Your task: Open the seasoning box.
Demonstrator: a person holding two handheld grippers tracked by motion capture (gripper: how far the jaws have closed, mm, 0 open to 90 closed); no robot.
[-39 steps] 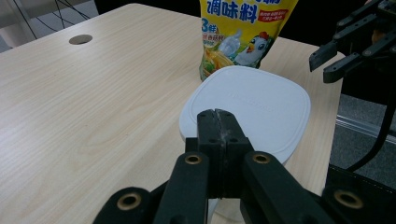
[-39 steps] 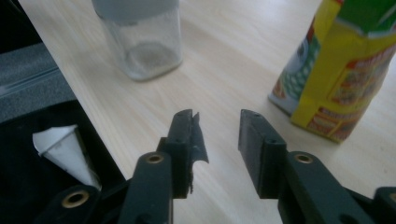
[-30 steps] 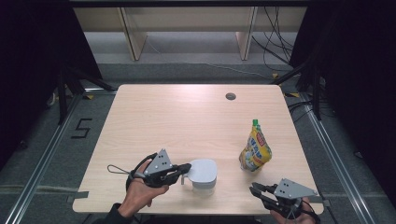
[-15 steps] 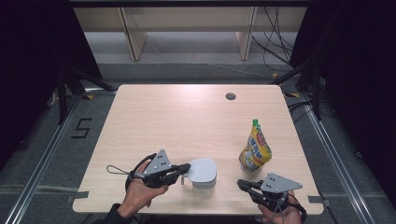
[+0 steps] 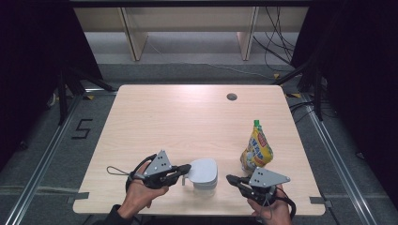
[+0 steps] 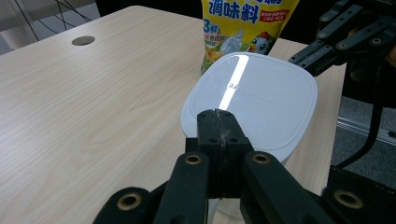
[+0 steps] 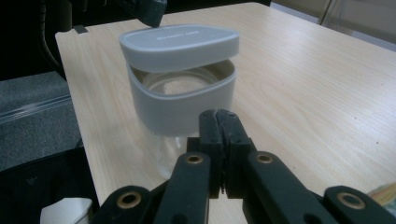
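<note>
Now the lidded jar [image 5: 203, 172] stands near the table's [image 5: 187, 117] front edge between both grippers: the left gripper [image 5: 185, 168], jaws closed, touches its lid, while the right gripper [image 5: 230, 178], just closed on nothing, points at it from just beside.

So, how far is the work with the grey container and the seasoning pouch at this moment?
Done so far: the lid of the grey container is lifted at one side, with powder visible inside. In hand: the left gripper is shut at the lid's edge, and the right gripper, also shut and empty, points at the container. Left, probably: the yellow seasoning pouch stands upright and untouched beside it, green cap on.
</note>
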